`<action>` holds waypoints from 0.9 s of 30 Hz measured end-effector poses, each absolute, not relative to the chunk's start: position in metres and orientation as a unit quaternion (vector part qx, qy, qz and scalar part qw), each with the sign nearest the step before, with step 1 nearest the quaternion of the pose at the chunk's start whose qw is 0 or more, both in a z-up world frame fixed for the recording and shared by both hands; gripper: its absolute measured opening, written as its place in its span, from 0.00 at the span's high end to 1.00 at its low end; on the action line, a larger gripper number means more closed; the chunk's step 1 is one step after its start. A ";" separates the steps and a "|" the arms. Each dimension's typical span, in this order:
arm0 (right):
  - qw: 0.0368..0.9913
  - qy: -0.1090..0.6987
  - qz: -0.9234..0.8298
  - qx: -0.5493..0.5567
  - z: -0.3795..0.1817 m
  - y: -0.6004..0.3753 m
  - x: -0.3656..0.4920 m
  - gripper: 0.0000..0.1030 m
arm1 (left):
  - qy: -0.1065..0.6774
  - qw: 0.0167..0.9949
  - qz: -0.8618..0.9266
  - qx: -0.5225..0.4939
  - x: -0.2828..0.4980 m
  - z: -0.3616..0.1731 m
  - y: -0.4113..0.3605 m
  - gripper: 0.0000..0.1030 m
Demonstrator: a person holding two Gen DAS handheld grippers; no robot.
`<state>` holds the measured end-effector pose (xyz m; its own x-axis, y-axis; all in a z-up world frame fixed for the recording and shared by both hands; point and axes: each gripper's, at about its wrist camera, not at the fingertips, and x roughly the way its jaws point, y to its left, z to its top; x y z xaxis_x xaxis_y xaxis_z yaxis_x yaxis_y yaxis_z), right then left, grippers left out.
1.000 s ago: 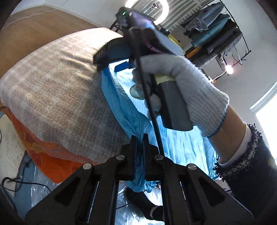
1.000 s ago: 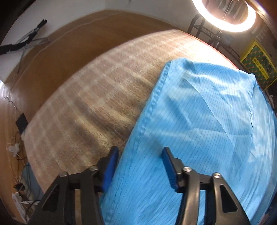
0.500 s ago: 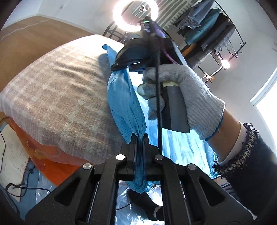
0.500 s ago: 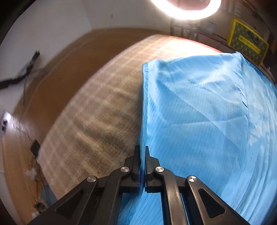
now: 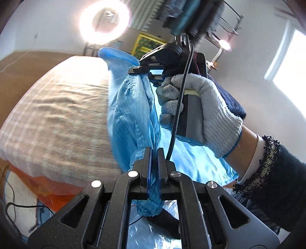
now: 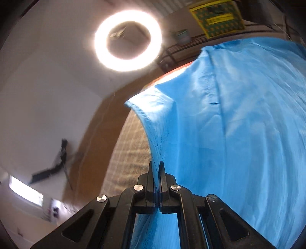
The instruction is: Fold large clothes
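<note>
A large blue pinstriped garment [image 5: 132, 115] is lifted off a bed with a beige plaid blanket [image 5: 57, 118]. My left gripper [image 5: 154, 153] is shut on a bunched edge of the garment near the bed's front edge. My right gripper [image 5: 137, 70], held by a gloved hand [image 5: 206, 107], is farther along the same edge and shut on it. In the right wrist view the right gripper [image 6: 156, 166] pinches the garment's edge, and the blue cloth [image 6: 229, 134] hangs raised and fills the right side.
A ring light [image 5: 105, 21] stands beyond the bed, also in the right wrist view [image 6: 128, 40]. A clothes rack [image 5: 200, 17] is at the back right. An orange sheet [image 5: 47, 189] and cables [image 5: 23, 206] lie at the bed's front left. Brown floor [image 6: 99, 138] lies left of the bed.
My right gripper closed on the garment's edge, then both grippers lifted the edge up off the blanket. The cloth now hangs raised between them.
</note>
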<state>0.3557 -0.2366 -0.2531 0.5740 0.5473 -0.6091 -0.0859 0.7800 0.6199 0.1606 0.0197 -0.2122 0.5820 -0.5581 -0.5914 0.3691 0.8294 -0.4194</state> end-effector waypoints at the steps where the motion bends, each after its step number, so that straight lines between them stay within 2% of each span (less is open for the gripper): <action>1: 0.840 0.414 0.186 0.297 -0.255 -0.253 0.352 1.00 | 0.374 0.879 -0.271 -0.116 0.158 -0.211 0.010 0.97; 8: 0.784 0.389 0.136 0.464 -0.307 -0.362 0.331 1.00 | 0.399 0.860 -0.316 -0.045 0.141 -0.220 -0.049 1.00; 10: 0.774 0.399 0.109 0.479 -0.325 -0.378 0.327 1.00 | 0.406 0.855 -0.321 -0.020 0.136 -0.228 -0.064 1.00; 15: 0.786 0.427 0.113 0.432 -0.328 -0.373 0.333 1.00 | 0.420 0.839 -0.345 -0.004 0.125 -0.233 -0.078 1.00; 21: 0.832 0.473 0.127 0.262 -0.306 -0.354 0.352 1.00 | 0.408 0.843 -0.342 -0.075 0.124 -0.209 -0.026 1.00; 27: 0.821 0.486 0.155 0.255 -0.316 -0.347 0.363 1.00 | 0.406 0.862 -0.278 -0.123 0.158 -0.213 0.013 1.00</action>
<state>0.3627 -0.3465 -0.3156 0.4801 0.5022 -0.7193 -0.0057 0.8217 0.5699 0.1585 0.0128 -0.2127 0.5155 -0.5794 -0.6313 0.3800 0.8149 -0.4376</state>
